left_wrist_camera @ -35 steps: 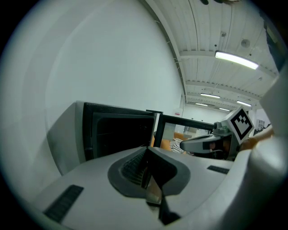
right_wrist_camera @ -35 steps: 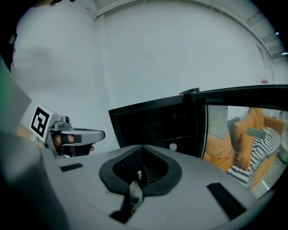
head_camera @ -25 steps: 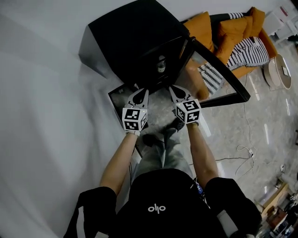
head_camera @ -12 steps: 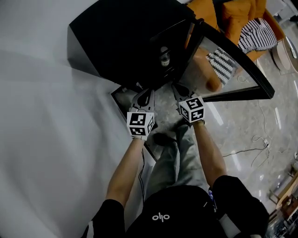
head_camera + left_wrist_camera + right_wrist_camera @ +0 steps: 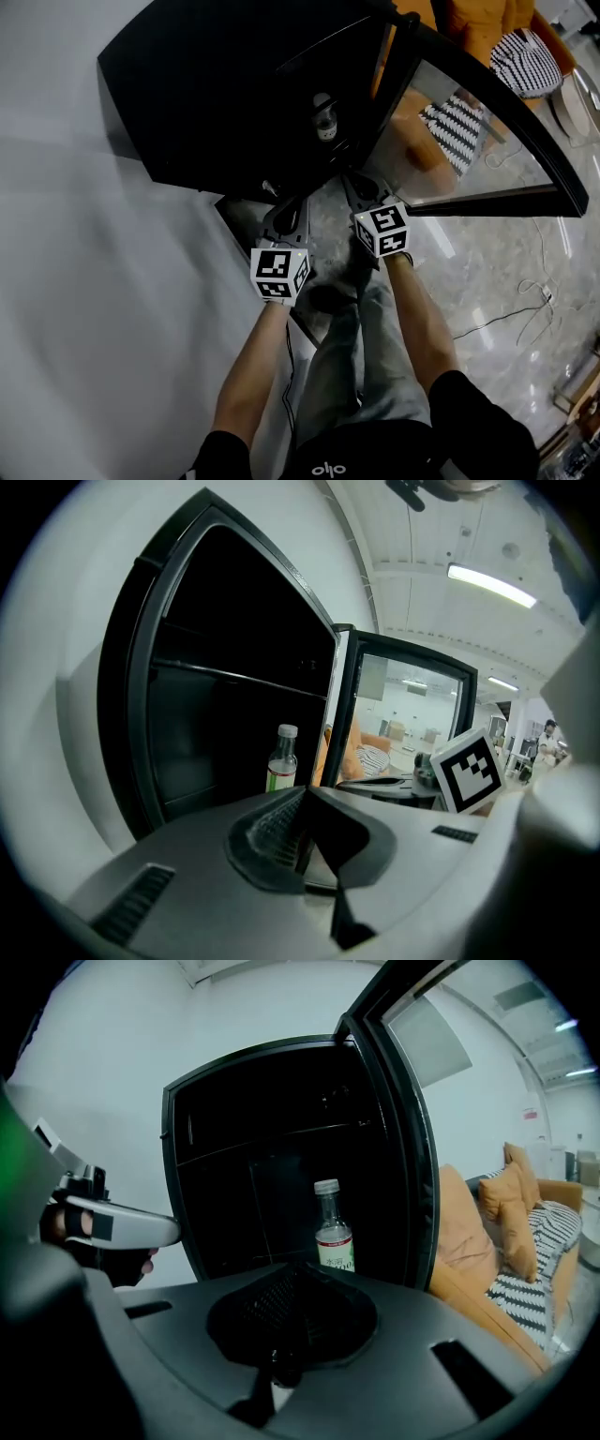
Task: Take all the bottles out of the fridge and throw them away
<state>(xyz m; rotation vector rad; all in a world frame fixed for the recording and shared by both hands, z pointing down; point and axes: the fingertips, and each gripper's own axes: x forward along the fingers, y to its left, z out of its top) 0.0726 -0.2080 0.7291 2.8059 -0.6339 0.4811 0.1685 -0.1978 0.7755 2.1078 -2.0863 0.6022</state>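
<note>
A black fridge (image 5: 225, 84) stands open, its glass door (image 5: 487, 131) swung out to the right. Inside stands one clear bottle (image 5: 323, 117) with a white cap and a green-and-white label, upright on a shelf; it also shows as bottle (image 5: 282, 758) and bottle (image 5: 332, 1227). My left gripper (image 5: 283, 202) and right gripper (image 5: 356, 184) hover side by side in front of the fridge opening, short of the bottle. Both are shut with nothing between the jaws, as the left gripper (image 5: 305, 803) and right gripper (image 5: 295, 1283) show in their own views.
A white wall (image 5: 84, 281) runs along the left. An orange sofa (image 5: 469, 28) with a striped cushion (image 5: 525, 61) stands behind the door. A grey box (image 5: 246, 214) sits at the fridge's foot. A cable (image 5: 525, 300) lies on the glossy floor. The person's legs are below the grippers.
Both grippers have sunk in front of the fridge and stayed shut. The fridge and its door now fill more of the head view.
</note>
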